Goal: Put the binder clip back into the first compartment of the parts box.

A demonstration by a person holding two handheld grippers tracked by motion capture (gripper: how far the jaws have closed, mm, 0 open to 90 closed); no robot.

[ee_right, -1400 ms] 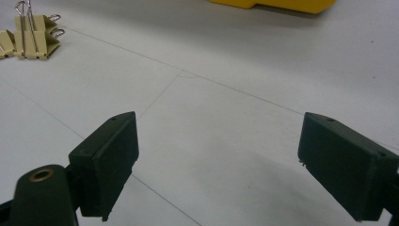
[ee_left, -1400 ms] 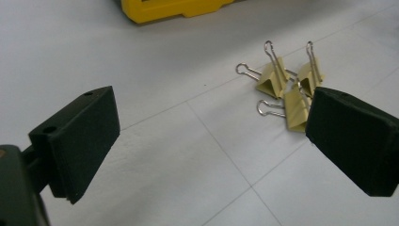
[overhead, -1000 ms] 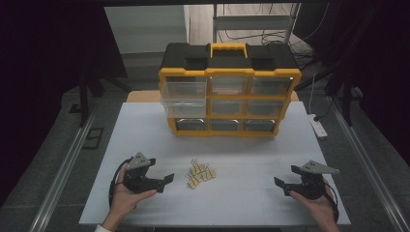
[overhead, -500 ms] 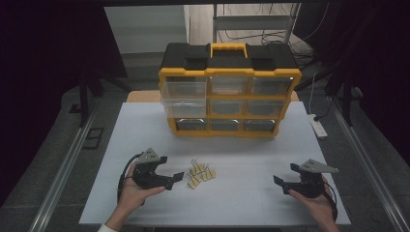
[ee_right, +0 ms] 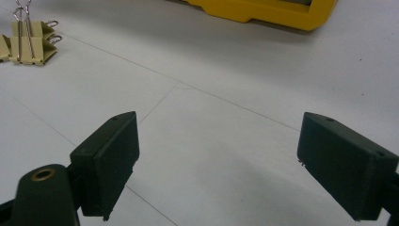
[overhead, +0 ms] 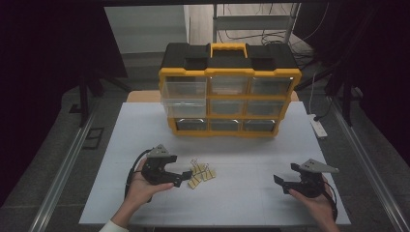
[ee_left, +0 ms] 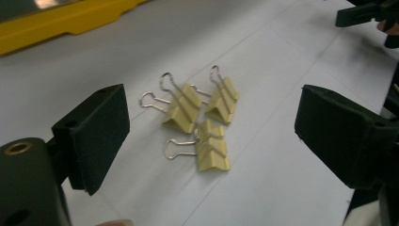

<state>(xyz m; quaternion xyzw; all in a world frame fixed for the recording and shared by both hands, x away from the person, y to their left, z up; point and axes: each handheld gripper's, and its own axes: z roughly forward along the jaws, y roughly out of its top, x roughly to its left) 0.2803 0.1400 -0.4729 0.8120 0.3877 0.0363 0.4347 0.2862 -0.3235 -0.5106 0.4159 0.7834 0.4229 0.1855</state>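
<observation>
— What is the left claw (ee_left: 207, 136) doing over there?

— It is held low and tilted toward a small cluster of pale yellow metal binder clips with wire handles (ee_left: 200, 120), which lie loose on the white bench (overhead: 241, 145) near its front edge, left of centre. The jaws are spread wide with nothing between them. My guess is that the wide gap is there so the pads can pass either side of one clip.

— And where do the clips sit against those jaws?

— In the left gripper view they lie ahead of the jaws and between their lines, a little nearer the left-hand pad, not touching either. From above, the clips (overhead: 201, 174) are just beside the tips of the left claw (overhead: 183, 177), on its right side.

— The other hand?

— The right claw (ee_right: 216, 165) rests well apart from the clips, near the bench's right front corner, jaws also spread and empty (it looks parked, waiting its turn). Its own view catches the clips (ee_right: 28, 40) far off at the upper left.

— And the big box behind?

— A yellow and black plastic organiser with clear drawers (overhead: 230, 89) stands upright at the back of the bench; its top left drawers look pulled out a little, probably ready to take the clips.
</observation>
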